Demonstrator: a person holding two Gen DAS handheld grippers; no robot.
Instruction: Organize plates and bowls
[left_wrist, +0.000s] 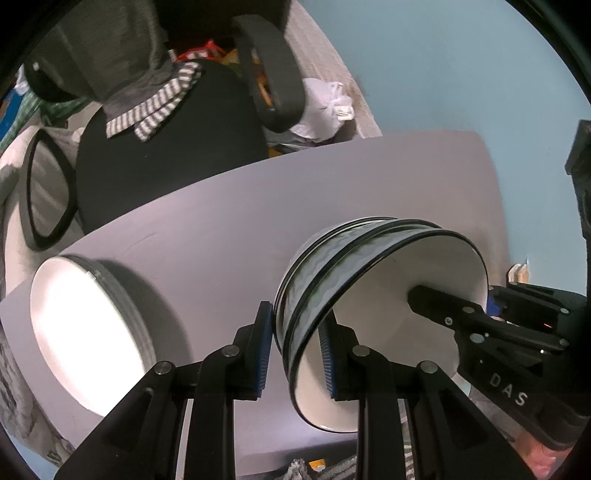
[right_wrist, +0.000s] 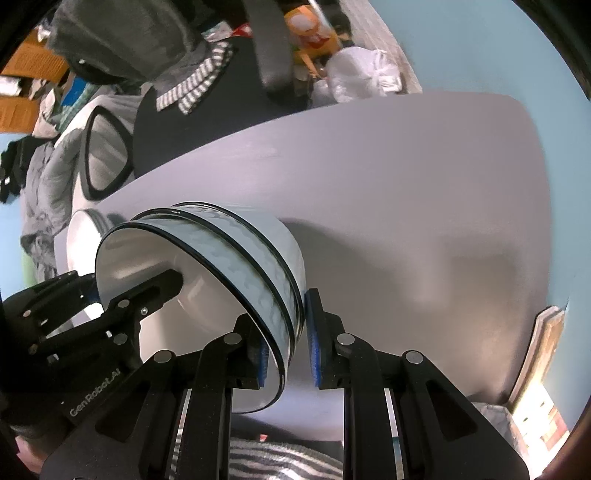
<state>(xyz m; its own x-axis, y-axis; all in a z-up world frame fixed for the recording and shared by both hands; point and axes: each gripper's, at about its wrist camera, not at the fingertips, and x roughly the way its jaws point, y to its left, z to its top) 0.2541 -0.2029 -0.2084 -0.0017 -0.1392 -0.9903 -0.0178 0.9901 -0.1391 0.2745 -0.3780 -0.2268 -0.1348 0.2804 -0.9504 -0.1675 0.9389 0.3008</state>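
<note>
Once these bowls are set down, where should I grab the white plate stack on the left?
Grip the stack of white round plates at its rim edge, coming from above: it lies flat on the grey table, wide and shallow, so only the rim fits between two fingers.

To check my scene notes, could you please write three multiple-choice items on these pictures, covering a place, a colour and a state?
1. In the left wrist view, the stack of white plates lies where, relative to the nested grey wave-patterned ceramic bowls?
A. to their left
B. to their right
C. inside them

2. What colour edges the bowls' rims?
A. red
B. black
C. gold

3. The left hand-held gripper is:
A. open, clear of everything
B. shut on the bowls' wall
C. shut on a plate

Answers: 1 A, the plates sit at the picture's left edge; 2 B, thin black lines ring each rim; 3 B, its blue pads press the wall from both sides.
</note>
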